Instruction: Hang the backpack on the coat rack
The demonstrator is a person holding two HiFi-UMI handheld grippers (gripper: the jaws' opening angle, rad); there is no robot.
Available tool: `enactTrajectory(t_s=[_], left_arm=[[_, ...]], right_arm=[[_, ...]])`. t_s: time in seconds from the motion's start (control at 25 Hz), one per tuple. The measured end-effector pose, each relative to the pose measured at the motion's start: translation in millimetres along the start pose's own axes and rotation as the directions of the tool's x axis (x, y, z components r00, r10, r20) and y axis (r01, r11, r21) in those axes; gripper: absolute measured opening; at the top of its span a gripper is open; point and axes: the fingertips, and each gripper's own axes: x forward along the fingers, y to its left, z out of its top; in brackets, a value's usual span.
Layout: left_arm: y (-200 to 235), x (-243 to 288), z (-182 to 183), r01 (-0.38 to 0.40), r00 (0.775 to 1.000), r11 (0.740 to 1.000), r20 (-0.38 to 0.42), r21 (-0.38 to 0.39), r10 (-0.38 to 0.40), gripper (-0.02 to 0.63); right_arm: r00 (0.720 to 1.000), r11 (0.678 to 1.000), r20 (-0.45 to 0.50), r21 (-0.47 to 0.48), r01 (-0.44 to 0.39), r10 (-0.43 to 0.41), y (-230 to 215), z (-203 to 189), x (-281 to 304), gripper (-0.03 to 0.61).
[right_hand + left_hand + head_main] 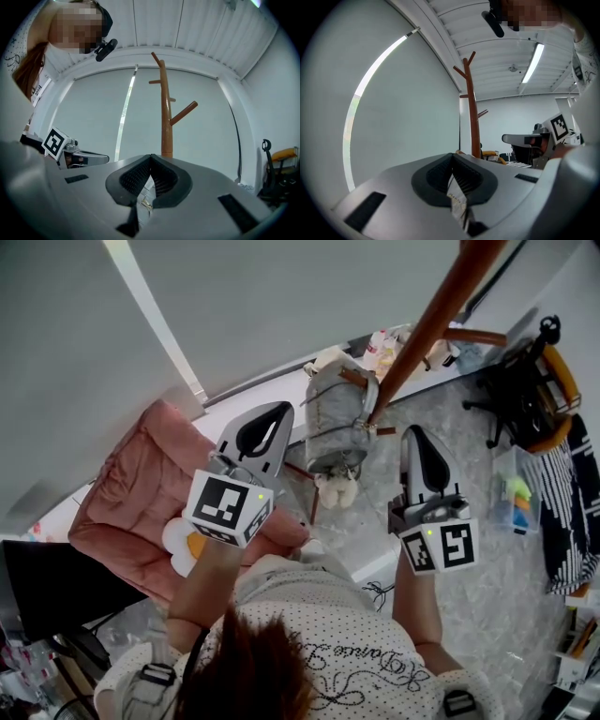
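A grey backpack [336, 418] with a pale plush toy [337, 488] dangling under it hangs between my two grippers, close against the brown coat rack pole [431, 329]. My left gripper [279, 411] is shut at the bag's left edge. A strip of pale fabric with a label [457, 200] is pinched in its jaws. My right gripper [412, 432] is shut at the bag's right side, with grey fabric and a zipper pull [143, 200] caught in its jaws. Both gripper views look level at the coat rack [471, 108] [165, 112] and its upper pegs.
A pink armchair [141, 493] stands at the left below my left gripper. A black office chair [520, 390] and a clear plastic box [516, 493] stand at the right on the marbled floor. A white wall with a light strip runs behind the rack.
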Motion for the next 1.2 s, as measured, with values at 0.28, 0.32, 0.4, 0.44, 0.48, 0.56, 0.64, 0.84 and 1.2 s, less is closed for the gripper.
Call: enactTrajectory(t_s=[0.28, 0.32, 0.4, 0.44, 0.48, 0.56, 0.64, 0.84, 1.2], left_arm=[[4.1, -1.2, -2.4, -0.021, 1.000, 1.000, -0.005, -0.002, 0.021, 0.004], [4.3, -1.6, -2.6, -0.023, 1.000, 1.000, -0.006, -0.002, 0.023, 0.005], [5.0, -2.2, -2.7, -0.027, 1.000, 1.000, -0.005, -0.001, 0.027, 0.005], [5.4, -2.4, -2.6, -0.029, 1.000, 1.000, -0.003, -0.001, 0.029, 0.005], [5.8, -2.6, -2.4, -0.031, 1.000, 1.000, -0.002, 0.000, 0.031, 0.005], [6.5, -2.6, -1.6, -0.034, 0.999, 0.999, 0.001, 0.000, 0.034, 0.005], [6.7, -2.5, -0.7, -0.034, 0.999, 0.999, 0.003, 0.001, 0.034, 0.005], [6.2, -2.2, -0.8, -0.034, 0.999, 0.999, 0.003, 0.003, 0.034, 0.005], [7.3, 0.1, 1.0, -0.038, 0.999, 0.999, -0.001, 0.000, 0.038, 0.005]], right_arm=[[0.999, 0.999, -0.012, -0.009, 0.031, -0.031, -7.1, -2.6, 0.3, 0.012], [0.999, 0.999, -0.013, -0.009, 0.032, -0.032, -7.2, -2.7, 0.4, 0.012], [0.999, 0.999, -0.016, -0.010, 0.030, -0.031, -7.2, -3.4, 0.2, 0.012], [0.999, 1.000, -0.018, -0.010, 0.030, -0.030, -7.2, -3.9, 0.1, 0.012], [0.999, 1.000, -0.019, -0.009, 0.030, -0.030, -7.2, -4.5, 0.1, 0.011], [0.999, 1.000, -0.019, -0.006, 0.030, -0.030, -7.5, -5.0, 0.3, 0.012], [0.999, 0.999, -0.020, -0.005, 0.032, -0.032, -7.8, -5.0, 0.3, 0.012], [0.999, 0.999, -0.020, -0.005, 0.033, -0.034, -7.9, -4.4, -0.2, 0.012], [0.999, 0.999, -0.029, 0.000, 0.036, -0.036, -10.1, -5.1, -0.2, 0.012]])
